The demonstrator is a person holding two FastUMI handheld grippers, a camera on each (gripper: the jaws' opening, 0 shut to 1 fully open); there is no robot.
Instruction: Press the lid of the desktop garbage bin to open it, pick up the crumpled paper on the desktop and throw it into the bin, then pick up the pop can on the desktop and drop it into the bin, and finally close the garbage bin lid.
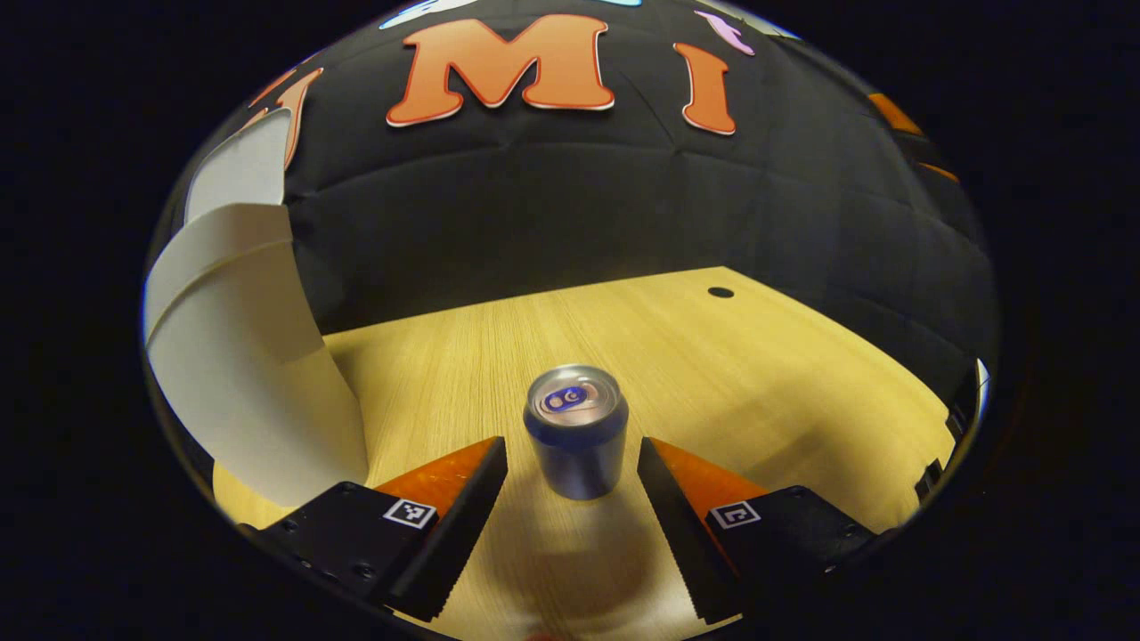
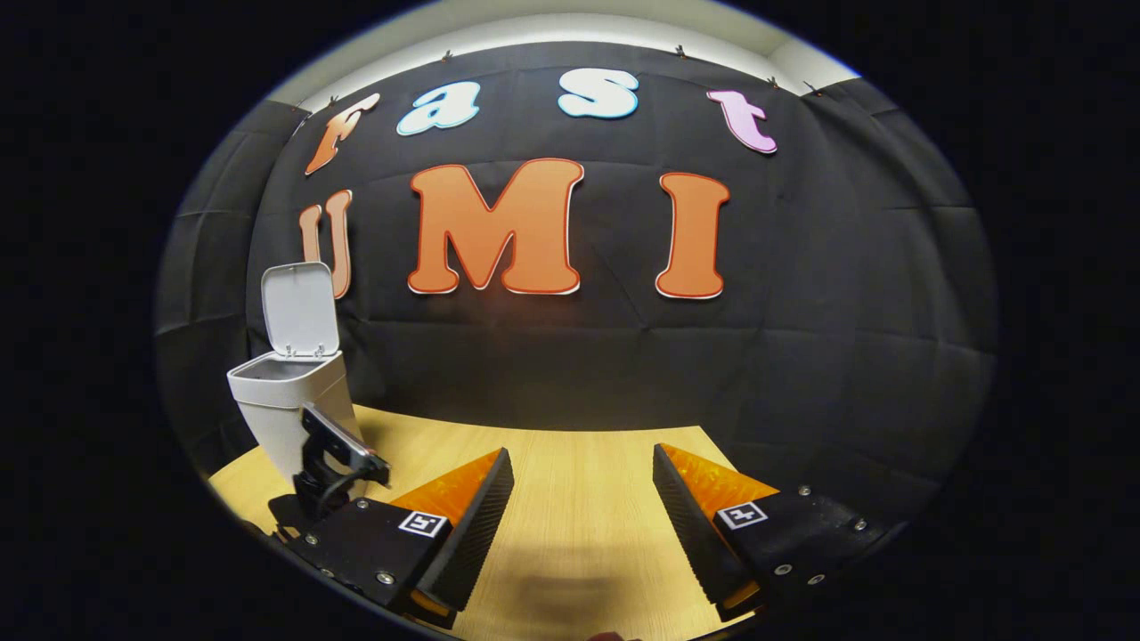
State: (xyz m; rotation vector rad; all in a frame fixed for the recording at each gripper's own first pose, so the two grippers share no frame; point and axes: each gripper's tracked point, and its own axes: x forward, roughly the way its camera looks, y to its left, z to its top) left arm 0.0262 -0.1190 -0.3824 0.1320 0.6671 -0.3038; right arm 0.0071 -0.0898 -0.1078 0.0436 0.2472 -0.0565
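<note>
Desktop [image 1: 757,356] lies bare around upright pop can [image 1: 576,432].

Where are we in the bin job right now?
Lid step looks done: the bin stands with its lid up. No crumpled paper is seen on the table, so it may already be binned. In hand: the left gripper, open, straddles the upright pop can without touching. Left: grasp the can, drop it in, close the lid.
</note>
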